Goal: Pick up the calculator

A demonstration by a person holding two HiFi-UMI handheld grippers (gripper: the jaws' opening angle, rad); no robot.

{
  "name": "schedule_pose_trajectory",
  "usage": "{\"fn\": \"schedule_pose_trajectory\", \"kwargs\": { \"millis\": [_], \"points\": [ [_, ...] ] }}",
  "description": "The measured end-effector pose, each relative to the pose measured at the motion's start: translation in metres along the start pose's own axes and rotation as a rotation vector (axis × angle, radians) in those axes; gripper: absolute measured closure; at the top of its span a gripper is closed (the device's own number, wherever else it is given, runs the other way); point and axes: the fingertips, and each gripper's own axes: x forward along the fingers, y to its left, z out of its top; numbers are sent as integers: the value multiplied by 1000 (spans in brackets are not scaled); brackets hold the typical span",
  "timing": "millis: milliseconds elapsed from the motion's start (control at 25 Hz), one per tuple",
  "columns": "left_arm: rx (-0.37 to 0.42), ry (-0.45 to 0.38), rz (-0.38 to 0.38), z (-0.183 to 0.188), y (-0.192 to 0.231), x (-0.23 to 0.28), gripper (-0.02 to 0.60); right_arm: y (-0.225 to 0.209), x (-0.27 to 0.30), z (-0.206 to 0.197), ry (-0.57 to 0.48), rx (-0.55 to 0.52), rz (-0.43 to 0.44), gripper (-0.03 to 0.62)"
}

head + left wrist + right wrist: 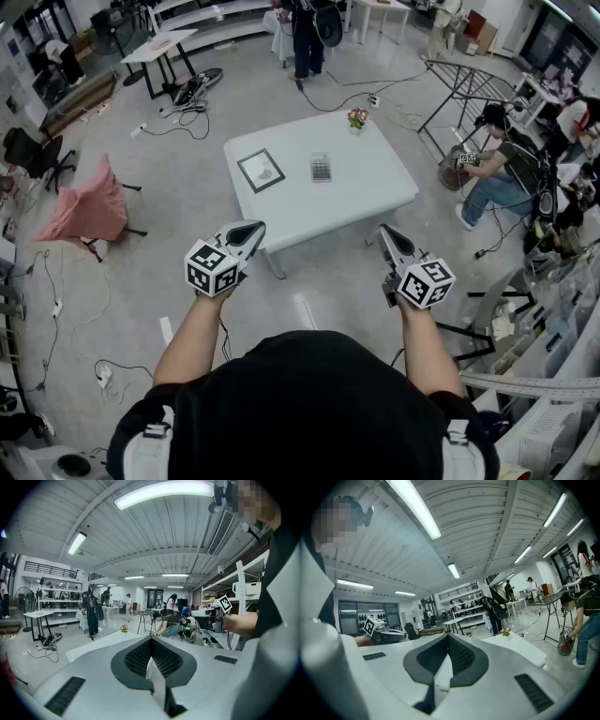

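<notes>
The calculator (321, 167) lies flat near the middle of the white table (380, 183). A framed picture (262, 171) sits to its left, and a small pot of flowers (357, 118) stands behind it at the far edge. The person stands well back from the table, so the step in hand, as I judge it, is the approach — nothing is within reach yet.

To do it well they would need to walk up to the near edge, settle on one gripper, and part its jaws before coming down, since both are closed now. The calculator is thin and lies flush on the tabletop. I'd expect a low, shallow approach to work best, pinching across its narrow width at the edges rather than pressing on the keys. With the frame on its left, the right side looks the freer way in.

Both forearms are stretched out in front of the body, elbows bent, hands well apart. The left gripper (251, 231) has its jaws together with nothing between them and tips slightly down toward the table. The right gripper (388, 234) is likewise closed and empty — held nearly level, aimed at the table's near right corner.
</notes>
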Motion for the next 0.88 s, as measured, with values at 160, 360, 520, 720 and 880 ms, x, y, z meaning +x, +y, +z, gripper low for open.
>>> {"fn": "schedule_pose_trajectory", "kwargs": {
  "millis": [160, 360, 520, 720, 880],
  "points": [
    [6, 4, 4, 5, -12, 9, 563, -4, -11, 10, -32, -2, 31, 589],
    [13, 2, 19, 10, -25, 21, 563, -19, -24, 15, -39, 2, 47, 589],
    [6, 14, 19, 8, -36, 32, 563, -32, -30, 19, -38, -12, 55, 585],
    [0, 28, 35, 4, -43, 41, 563, -49, -32, 15, -24, -12, 63, 559],
    [-3, 30, 46, 4, -51, 48, 563, -57, -31, 12, -1, -10, 93, 522]
  ]
}}
